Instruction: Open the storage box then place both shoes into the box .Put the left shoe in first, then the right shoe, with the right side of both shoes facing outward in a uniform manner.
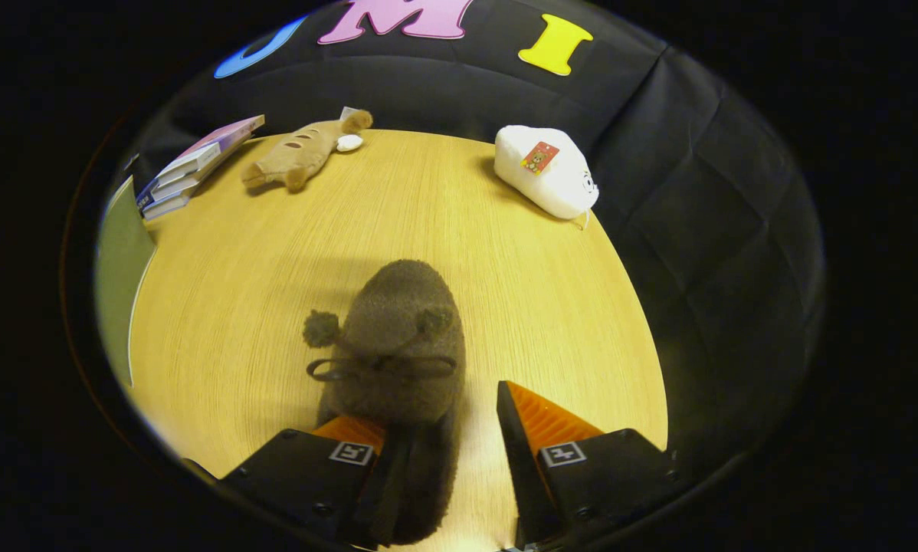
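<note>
Gripper view. Your claw sits low in the lower middle of the frame, fingers spread wide apart, so it is released and not pressing on anything from both sides. The left finger lies against or under the near left edge of a fuzzy brown slipper shoe; whether it actually touches cannot be told. The right finger stands clear of the shoe, with a strip of bare bench between them.

The shoe lies flat on the light wooden bench in the centre of the frame, its rounded toe pointing away from the claw toward the upper middle. Its heel end runs down between the fingers, nearer the left one. A thin dark bow crosses the top of the shoe, and a small pompom hangs off its left side.

Upper left of the frame: a stack of books at the far bench edge, tilted. Just right of it lies a tan, bread-shaped plush toy, with a small white oval object touching its far end. Upper right of centre: a white plush toy with a small tag on top, at the far right edge of the bench, well apart from the shoe. A green panel borders the bench at the left of the frame.
</note>
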